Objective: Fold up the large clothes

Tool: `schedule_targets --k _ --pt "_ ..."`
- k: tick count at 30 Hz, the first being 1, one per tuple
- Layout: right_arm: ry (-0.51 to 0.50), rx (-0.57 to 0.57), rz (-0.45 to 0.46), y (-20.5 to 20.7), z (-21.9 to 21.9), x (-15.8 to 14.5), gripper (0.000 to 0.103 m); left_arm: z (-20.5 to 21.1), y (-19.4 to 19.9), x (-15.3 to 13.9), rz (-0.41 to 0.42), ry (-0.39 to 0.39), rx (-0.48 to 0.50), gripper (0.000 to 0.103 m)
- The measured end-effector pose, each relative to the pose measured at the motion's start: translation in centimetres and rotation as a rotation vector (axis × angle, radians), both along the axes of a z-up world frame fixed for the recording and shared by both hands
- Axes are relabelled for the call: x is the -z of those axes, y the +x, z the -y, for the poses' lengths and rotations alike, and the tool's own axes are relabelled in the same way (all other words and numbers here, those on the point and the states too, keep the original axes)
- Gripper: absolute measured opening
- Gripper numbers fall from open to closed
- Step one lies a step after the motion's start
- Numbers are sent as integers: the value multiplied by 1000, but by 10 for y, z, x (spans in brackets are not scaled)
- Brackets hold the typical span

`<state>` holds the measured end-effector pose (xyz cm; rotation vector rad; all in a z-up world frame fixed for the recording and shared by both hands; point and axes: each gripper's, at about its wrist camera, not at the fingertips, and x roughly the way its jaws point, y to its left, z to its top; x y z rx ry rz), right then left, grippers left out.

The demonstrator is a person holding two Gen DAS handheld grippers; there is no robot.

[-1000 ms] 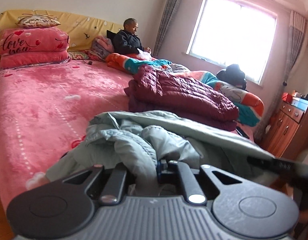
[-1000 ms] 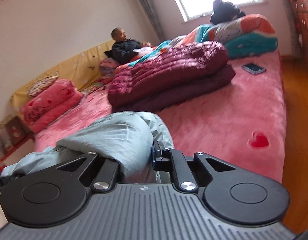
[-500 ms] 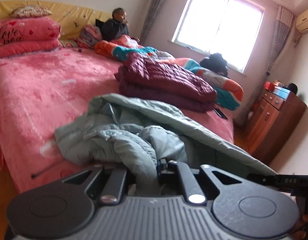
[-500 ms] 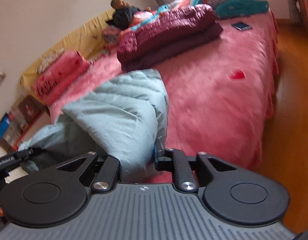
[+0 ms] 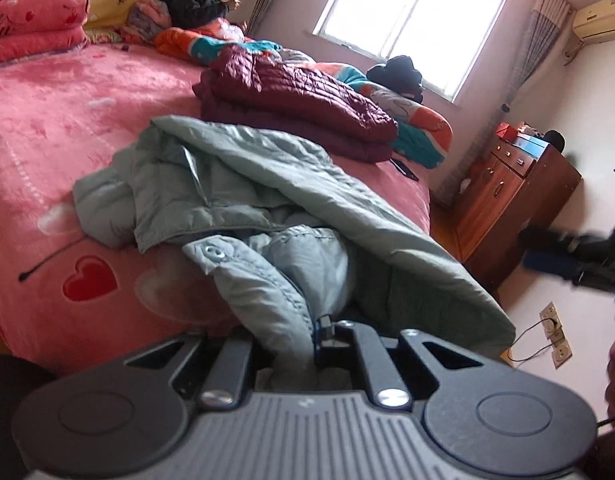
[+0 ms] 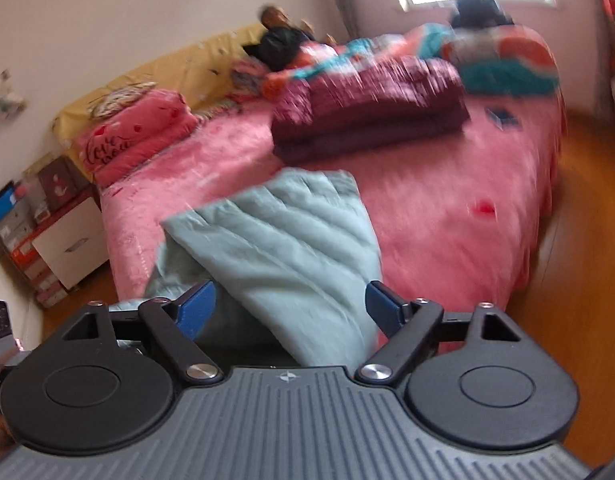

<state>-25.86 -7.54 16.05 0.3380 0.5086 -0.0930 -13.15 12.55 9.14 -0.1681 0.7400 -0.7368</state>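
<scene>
The bed (image 5: 59, 128) stretches ahead of both tongs, and the jacket (image 5: 243, 184) lies crumpled along its near edge, part hanging off toward the floor. Beyond it sits a folded maroon coat (image 5: 299, 104). The left tongs (image 5: 307, 344) pinch a jacket hem tight. The right tongs (image 6: 291, 304) are opening, pads wide, with a padded panel between them but not pressed. The likely trouble: with one corner let go, the jacket may slump off the edge — or the left pull drags it into a lopsided heap.
</scene>
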Motion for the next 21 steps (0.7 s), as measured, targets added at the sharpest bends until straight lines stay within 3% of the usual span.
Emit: schedule_targets --k 3,7,14,20,21 --pt "-89 -26 6 26 -13 -6 103 -3 1 5 -19 -6 5 6" --pt "-121 -120 -19 84 -27 0 103 -6 4 10 -52 -20 2 6" --pt "-279 -313 -69 216 -73 30 103 -10 8 15 -75 -35 -15 6" --pt "-434 -430 -98 296 -101 66 103 -12 7 15 -80 -40 -24 6" --pt "-441 -439 -102 304 -101 75 95 -12 6 15 -76 -37 -27 6"
